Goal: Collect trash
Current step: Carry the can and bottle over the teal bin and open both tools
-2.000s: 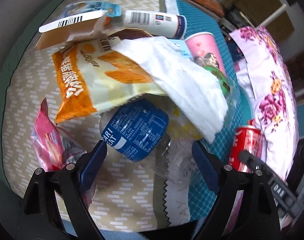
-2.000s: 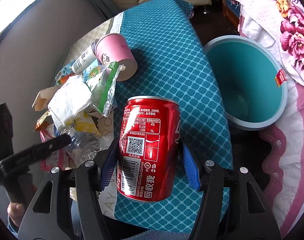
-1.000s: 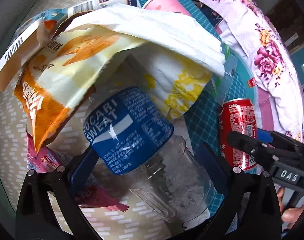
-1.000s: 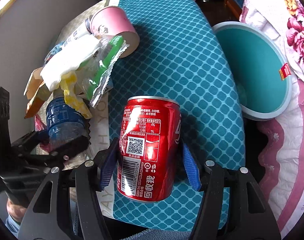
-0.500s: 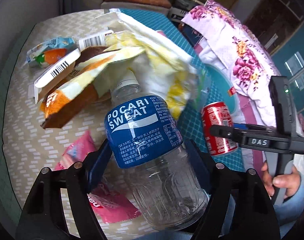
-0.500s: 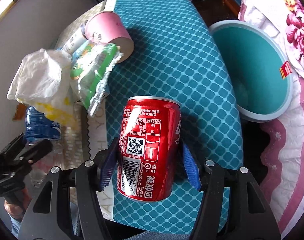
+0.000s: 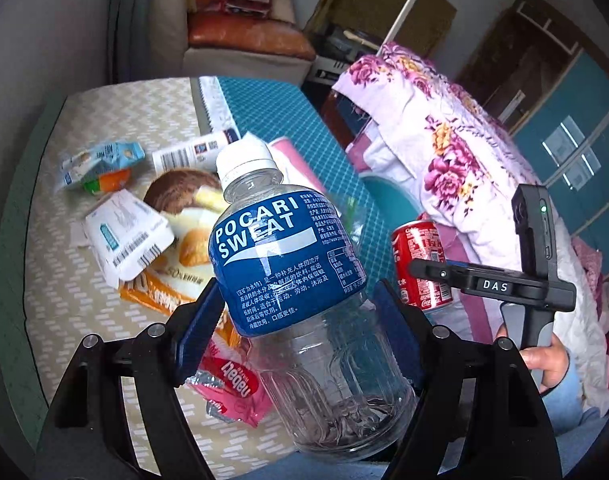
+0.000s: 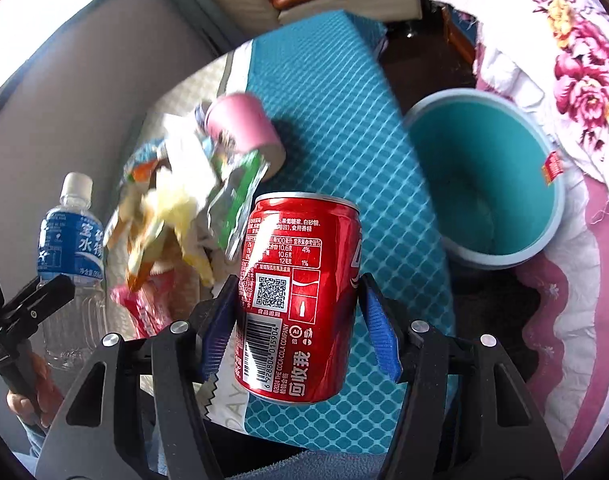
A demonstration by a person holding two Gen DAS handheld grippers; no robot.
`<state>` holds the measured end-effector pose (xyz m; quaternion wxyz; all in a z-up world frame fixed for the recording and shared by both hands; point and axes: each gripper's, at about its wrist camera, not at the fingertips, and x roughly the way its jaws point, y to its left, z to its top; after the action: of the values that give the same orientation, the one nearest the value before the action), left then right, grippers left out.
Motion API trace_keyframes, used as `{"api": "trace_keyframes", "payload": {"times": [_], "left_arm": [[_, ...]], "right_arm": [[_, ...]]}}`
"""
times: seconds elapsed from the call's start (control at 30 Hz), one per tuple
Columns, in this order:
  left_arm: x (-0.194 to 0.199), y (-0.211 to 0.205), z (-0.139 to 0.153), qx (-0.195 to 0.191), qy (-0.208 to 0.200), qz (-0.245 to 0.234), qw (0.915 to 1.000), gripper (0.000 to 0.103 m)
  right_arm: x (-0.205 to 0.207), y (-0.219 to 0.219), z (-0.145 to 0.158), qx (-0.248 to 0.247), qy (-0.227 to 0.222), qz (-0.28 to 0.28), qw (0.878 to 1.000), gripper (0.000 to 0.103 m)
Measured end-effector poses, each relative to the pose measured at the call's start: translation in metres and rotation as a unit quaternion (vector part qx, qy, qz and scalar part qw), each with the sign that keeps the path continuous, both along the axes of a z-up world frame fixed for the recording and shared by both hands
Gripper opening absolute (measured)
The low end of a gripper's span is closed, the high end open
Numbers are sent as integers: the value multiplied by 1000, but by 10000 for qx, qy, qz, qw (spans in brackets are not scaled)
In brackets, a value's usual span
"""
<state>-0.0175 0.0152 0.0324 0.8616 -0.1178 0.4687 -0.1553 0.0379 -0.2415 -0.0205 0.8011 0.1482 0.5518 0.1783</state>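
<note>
My left gripper [image 7: 300, 320] is shut on an empty Pocari Sweat bottle [image 7: 304, 280] with a blue label and white cap, held upright above the table. The bottle also shows in the right wrist view [image 8: 70, 256]. My right gripper [image 8: 298, 320] is shut on a red Coca-Cola can [image 8: 298, 300], held upright above the table's near edge; the can also shows in the left wrist view [image 7: 422, 264]. A teal trash bin [image 8: 484, 184] stands on the floor to the right of the table.
On the table [image 7: 84, 300] lie a heap of wrappers [image 8: 176, 216], a pink paper cup [image 8: 244, 128] on its side, a pink snack pack [image 7: 232, 380], a white tube [image 7: 192, 152] and a small carton [image 7: 104, 164]. A floral blanket [image 7: 444, 140] lies right of the bin.
My left gripper closed on the bottle and lifted it clear of the heap; the wrappers that lay on it fell back to the table. The right gripper kept holding the can, almost still.
</note>
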Motion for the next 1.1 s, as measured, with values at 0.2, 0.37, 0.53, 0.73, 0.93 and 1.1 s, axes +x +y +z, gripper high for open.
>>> {"api": "trace_keyframes", "payload": {"times": [0.2, 0.37, 0.53, 0.73, 0.93, 1.1], "left_arm": [[25, -39, 30, 181, -300, -287, 9990, 77], [66, -100, 23, 329, -243, -768, 9962, 77], [111, -180, -10, 612, -2, -1363, 9888, 77], [159, -253, -57, 962, 382, -1832, 9776, 77], [182, -290, -97, 1260, 785, -2093, 9665, 77], [179, -298, -119, 1419, 982, -2178, 9606, 78]], "right_arm": [[13, -56, 24, 164, -311, -611, 9975, 58], [27, -112, 26, 98, -395, -1236, 9915, 58], [39, -161, 12, 100, -284, -1735, 9844, 58], [47, -197, -11, 72, -98, -2022, 9793, 58], [58, -214, -37, 122, 178, -2146, 9765, 58], [64, -215, -49, 171, 306, -2110, 9769, 58]]}}
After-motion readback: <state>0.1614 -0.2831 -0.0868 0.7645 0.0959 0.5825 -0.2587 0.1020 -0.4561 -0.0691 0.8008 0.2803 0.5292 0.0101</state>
